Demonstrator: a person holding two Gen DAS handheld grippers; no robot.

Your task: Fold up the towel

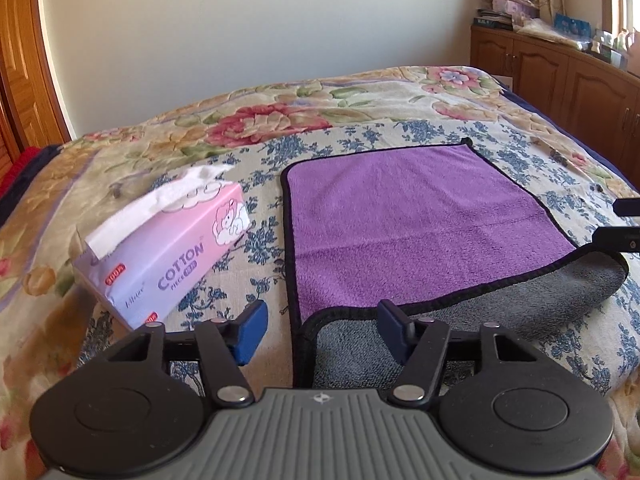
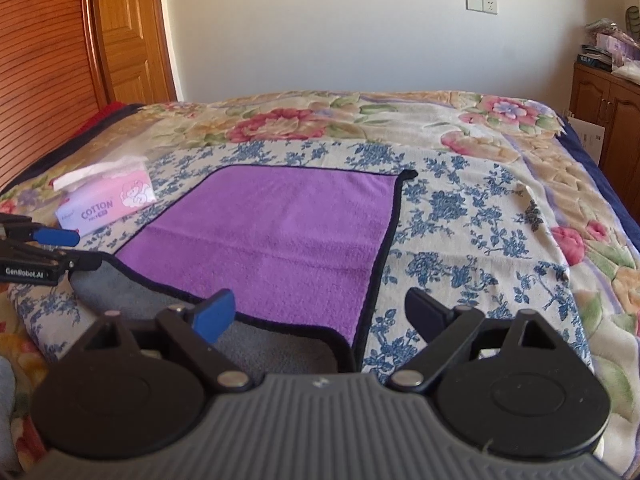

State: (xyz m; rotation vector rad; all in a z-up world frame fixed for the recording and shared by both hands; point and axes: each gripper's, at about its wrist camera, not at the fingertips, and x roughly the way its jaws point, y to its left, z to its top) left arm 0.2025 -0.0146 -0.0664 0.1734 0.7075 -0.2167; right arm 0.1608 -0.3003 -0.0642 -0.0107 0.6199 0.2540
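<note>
A purple towel with black trim and a grey underside lies on the bed. Its near edge is turned over, so the grey side shows. My left gripper is open over the towel's near left corner. My right gripper is open over the towel at its near right corner. The left gripper shows at the left edge of the right wrist view, and the right gripper at the right edge of the left wrist view.
A pink tissue box lies left of the towel; it also shows in the right wrist view. The floral bedspread covers the bed. Wooden cabinets stand at the right, a wooden door at the left.
</note>
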